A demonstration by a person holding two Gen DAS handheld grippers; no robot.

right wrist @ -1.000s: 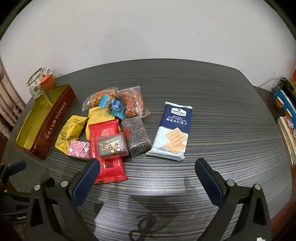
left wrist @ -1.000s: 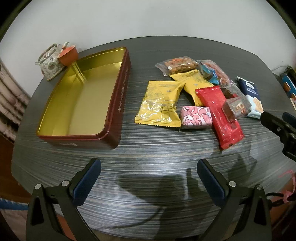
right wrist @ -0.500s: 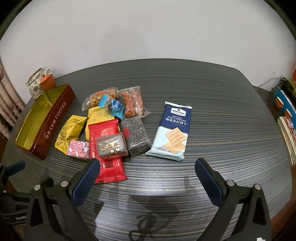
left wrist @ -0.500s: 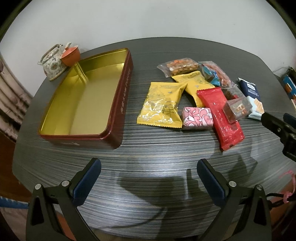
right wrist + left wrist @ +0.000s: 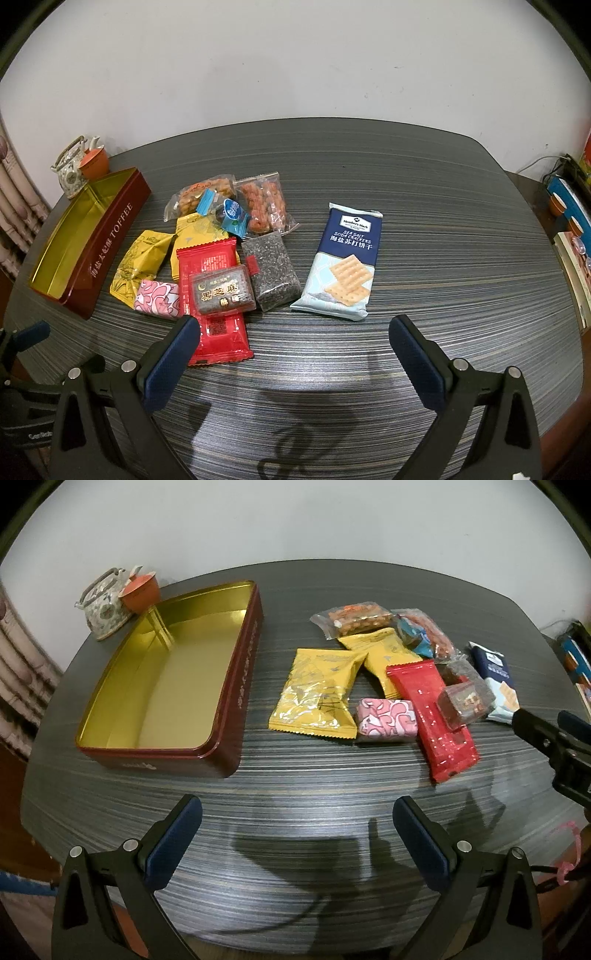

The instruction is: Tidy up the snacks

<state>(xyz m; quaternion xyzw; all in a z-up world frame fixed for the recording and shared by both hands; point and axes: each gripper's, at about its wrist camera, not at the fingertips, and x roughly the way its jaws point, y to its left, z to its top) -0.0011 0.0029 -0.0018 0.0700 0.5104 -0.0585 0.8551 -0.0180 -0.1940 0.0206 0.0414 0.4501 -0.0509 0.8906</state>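
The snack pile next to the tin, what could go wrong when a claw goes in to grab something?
1. The small clear box of black sesame sweets rests on the red foil packet; pulling the packet first would likely tip it off.
2. The snacks overlap, so the open right claw may pinch two at once.
3. The red toffee tin with gold lining stands loose and could slide if bumped.

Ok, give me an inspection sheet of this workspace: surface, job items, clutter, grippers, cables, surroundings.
Surface: dark striped table, dry, no spills seen.
Job's things: open toffee tin, empty; snack pile beside it; soda cracker pack lying apart on the pile's right.
Clutter: teapot and orange cup behind the tin.
Grippers: left gripper open, empty; right gripper open, empty, both short of the snacks.
Cables: white cable by the wall, off the table.
Surroundings: books at the right; plain wall.
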